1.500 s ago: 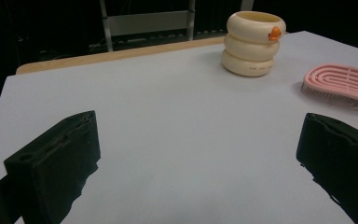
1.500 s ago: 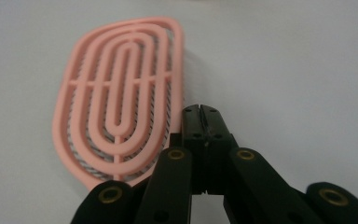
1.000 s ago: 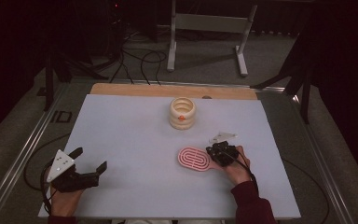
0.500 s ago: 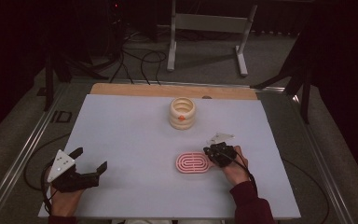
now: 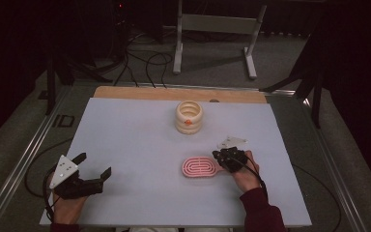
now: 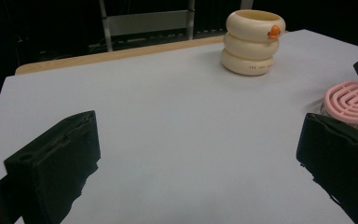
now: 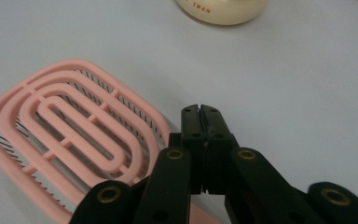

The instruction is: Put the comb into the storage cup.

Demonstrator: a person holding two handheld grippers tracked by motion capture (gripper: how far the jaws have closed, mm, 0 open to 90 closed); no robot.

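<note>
1. Near the right edge of the tabletop, toward the front, the right gripper sits in the person's right hand. Its jaws are pressed together with no visible gap in the right gripper view.
2. Whether those jaws pinch anything cannot be told — the pink brush runs under the gripper body, its handle end hidden there.
3. The pink brush lies flat on the tabletop, right of centre and toward the front edge, slotted back up and bristles down.
4. The left gripper rests at the front-left corner of the tabletop, held by the left hand. Its jaws stand wide apart and hold nothing — bare tabletop shows between them in the left gripper view.
5. A cream ringed holder with a small orange mark stands upright near the middle of the far edge, well apart from the brush and both grippers.
</note>
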